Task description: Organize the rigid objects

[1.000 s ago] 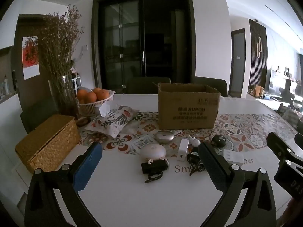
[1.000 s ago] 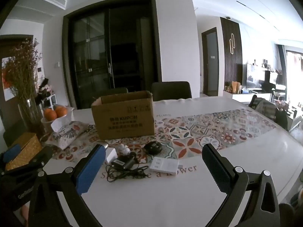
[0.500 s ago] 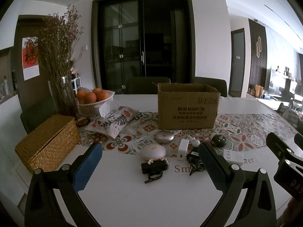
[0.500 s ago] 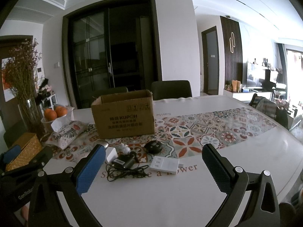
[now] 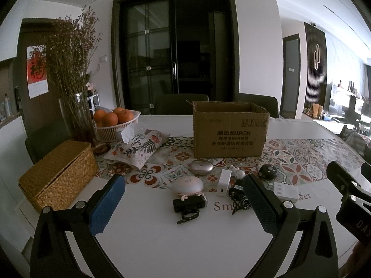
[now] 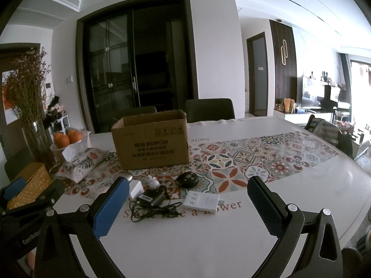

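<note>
Brown cardboard box, floral-tiled runner, orange fruit.

Both wrist cameras face the cardboard box across the table, sharing it.

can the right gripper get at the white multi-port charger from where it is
Probably yes. The right gripper has its jaws wide open, and the white charger lies flat on the table ahead, with only a loose black cable beside it.
</note>
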{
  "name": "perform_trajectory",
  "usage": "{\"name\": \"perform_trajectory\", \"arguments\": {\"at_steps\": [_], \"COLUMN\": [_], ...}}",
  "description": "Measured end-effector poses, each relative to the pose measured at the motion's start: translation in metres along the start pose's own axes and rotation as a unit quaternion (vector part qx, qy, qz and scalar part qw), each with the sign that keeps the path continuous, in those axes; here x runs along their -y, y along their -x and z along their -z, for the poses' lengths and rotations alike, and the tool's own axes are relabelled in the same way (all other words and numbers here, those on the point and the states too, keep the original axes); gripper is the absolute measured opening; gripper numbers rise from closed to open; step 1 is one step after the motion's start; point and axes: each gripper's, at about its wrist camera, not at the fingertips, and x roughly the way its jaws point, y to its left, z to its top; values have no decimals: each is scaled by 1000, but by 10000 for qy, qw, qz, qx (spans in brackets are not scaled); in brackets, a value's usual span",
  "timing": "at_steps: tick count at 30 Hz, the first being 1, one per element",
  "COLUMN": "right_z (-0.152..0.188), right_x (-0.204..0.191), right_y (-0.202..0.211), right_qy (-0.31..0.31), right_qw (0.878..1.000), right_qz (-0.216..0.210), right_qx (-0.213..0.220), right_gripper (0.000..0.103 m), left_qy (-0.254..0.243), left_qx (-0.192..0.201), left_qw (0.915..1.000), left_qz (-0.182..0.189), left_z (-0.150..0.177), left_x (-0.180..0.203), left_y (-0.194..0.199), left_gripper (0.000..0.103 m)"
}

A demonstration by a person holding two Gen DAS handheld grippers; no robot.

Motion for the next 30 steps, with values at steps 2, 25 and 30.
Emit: {"name": "perform_trajectory", "arguments": {"at_steps": [2,25,30], "right_z": [0,1,2], "right_x": [0,1,1], "right_y": [1,-1,-2], "right_qy": [1,-16,-19], "right_qw": [10000,10000,10000], "right_qz": [0,4,-1], "right_qx": [3,-20,-26], "right_gripper": [103,103,103], "left_qy": [-3,-9,-1], "left_qx": [7,2,-2], "left_qw": [10000,10000,10000], "left_qz": [-5,-13,-11], "left_z": [0,1,1], "left_x": [0,-1,-1], "left_y": [0,2,1], "left_gripper": [103,103,103]}}
